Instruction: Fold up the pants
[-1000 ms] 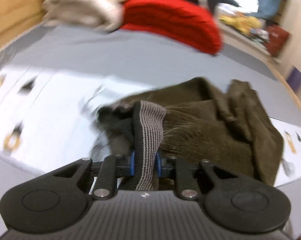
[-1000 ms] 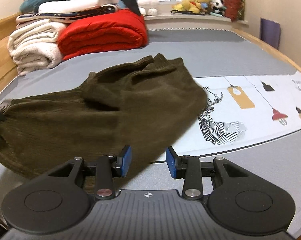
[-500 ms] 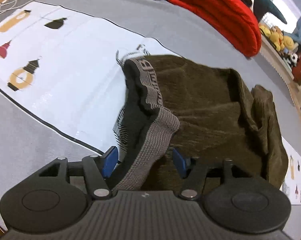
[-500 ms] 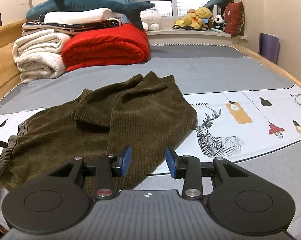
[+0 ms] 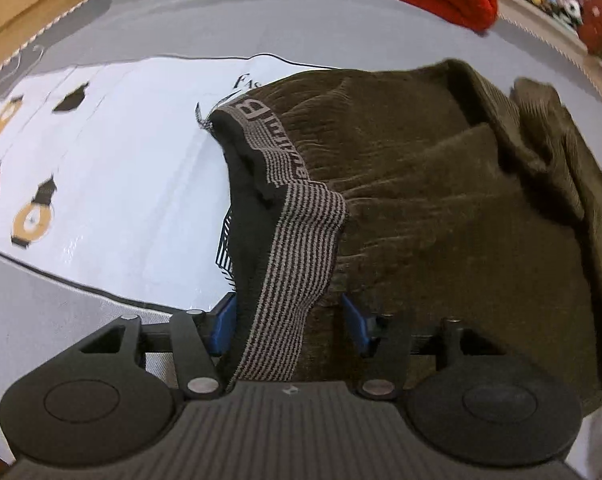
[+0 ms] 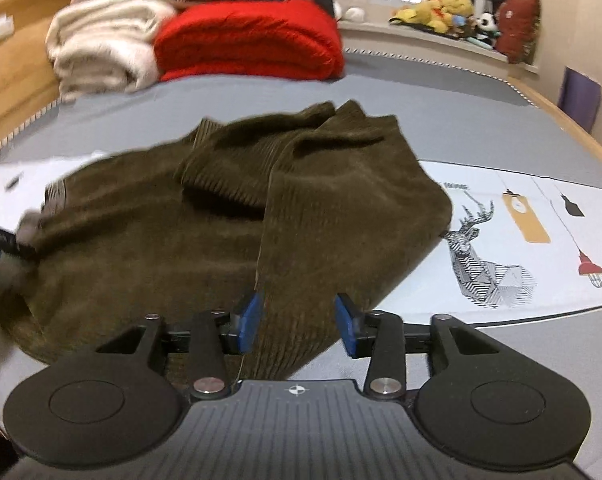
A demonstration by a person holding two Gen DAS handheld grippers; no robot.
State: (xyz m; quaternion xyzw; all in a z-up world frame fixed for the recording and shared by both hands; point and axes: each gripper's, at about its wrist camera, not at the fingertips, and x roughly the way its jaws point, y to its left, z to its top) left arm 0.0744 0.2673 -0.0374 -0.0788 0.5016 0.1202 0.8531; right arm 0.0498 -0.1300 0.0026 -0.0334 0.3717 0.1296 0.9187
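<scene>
Left gripper [image 5: 289,328] closing around the striped waistband [image 5: 297,248], right gripper [image 6: 297,320] opening astride the corduroy pants [image 6: 229,220] edge, neither pinching: seat fabric deep before clamping.

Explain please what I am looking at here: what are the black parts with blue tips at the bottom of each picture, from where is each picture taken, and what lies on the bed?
There is no robot here. A person holds a two-finger tool in each hand, and a wide-angle camera on each tool looks along its fingers. One picture comes from the left gripper, the other from the right gripper. The blue tips are the gripping pads.

On the grey bed lies a white printed mat, and on it are brown corduroy pants, loosely bunched. Their striped waistband sits between the left jaws, which are closing but do not clamp it yet. An edge of the pants lies between the right jaws, which are opening. Behind are a red blanket and a cream blanket.
</scene>
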